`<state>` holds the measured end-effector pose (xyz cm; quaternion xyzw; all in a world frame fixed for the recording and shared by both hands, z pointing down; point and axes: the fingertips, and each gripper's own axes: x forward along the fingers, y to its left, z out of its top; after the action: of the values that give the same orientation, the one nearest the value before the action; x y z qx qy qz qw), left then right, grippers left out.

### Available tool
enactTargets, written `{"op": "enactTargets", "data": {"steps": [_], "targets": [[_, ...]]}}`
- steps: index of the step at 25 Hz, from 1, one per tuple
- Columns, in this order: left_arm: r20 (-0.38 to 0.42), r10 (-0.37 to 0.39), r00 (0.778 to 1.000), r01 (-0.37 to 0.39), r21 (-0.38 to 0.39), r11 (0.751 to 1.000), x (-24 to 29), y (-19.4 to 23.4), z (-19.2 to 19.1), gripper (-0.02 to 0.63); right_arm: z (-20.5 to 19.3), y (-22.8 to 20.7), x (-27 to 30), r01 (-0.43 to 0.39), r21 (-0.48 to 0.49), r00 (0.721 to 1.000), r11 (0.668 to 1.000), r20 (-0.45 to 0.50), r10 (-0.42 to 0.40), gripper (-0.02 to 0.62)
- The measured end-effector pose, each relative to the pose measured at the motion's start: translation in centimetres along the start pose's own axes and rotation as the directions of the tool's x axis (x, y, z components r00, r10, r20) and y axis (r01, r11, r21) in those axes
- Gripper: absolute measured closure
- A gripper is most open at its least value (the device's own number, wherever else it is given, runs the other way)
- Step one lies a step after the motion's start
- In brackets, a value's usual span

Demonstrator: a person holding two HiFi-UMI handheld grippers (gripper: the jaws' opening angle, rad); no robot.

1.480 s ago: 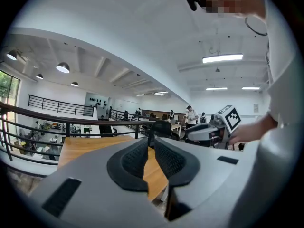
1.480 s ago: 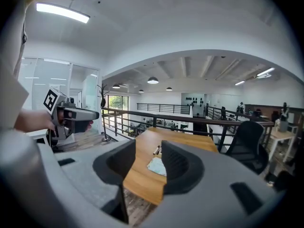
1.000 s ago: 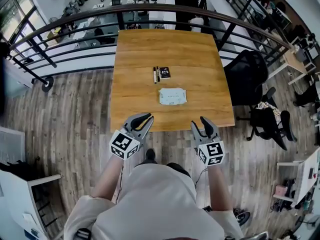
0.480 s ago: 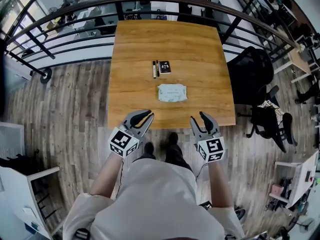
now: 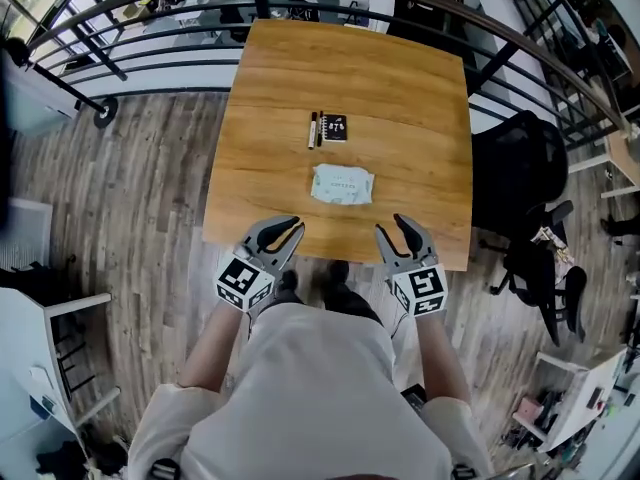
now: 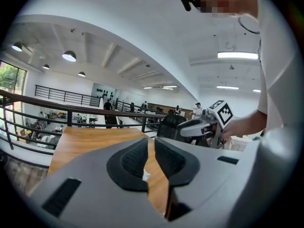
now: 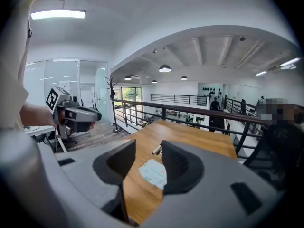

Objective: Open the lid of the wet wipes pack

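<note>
Since the wet wipes pack (image 5: pixel 342 185) lies flat near the middle of the table (image 5: pixel 400 88), well apart from both, the left tool (image 5: pixel 285 230), empty with jaws barely parted, should pin one end while the right tool (image 5: pixel 392 230), empty with jaws wider, lifts the lid.

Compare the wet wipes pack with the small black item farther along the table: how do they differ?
The wet wipes pack is pale, the black item dark. The pack is larger than the black item. The pack lies alone, nearer the person; the black item lies beside a pen. Both lie flat on the wooden table.
</note>
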<state>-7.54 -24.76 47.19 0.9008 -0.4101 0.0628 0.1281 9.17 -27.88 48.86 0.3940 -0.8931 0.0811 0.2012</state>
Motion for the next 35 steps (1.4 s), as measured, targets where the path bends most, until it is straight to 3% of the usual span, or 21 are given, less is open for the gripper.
{"op": "enactTargets", "data": {"steps": [14,22,35], "targets": [[-0.059,0.112,0.992,-0.114,-0.037,0.993,9.2,0.8,-2.8,0.563,-4.2,-7.4,6.7,-0.196,-0.018,0.977,0.98,-0.087,0.194,0.44],[-0.152,0.14,0.978,-0.143,-0.01,0.99,14.4,2.8,-7.9,0.558,-10.4,-10.5,12.1,-0.277,0.026,0.948,0.96,-0.156,0.278,0.44],[-0.297,0.095,0.95,-0.089,0.034,0.995,20.5,5.6,-15.7,0.552,-17.8,-11.1,18.9,-0.356,0.024,0.896,0.934,-0.275,0.349,0.44]]}}
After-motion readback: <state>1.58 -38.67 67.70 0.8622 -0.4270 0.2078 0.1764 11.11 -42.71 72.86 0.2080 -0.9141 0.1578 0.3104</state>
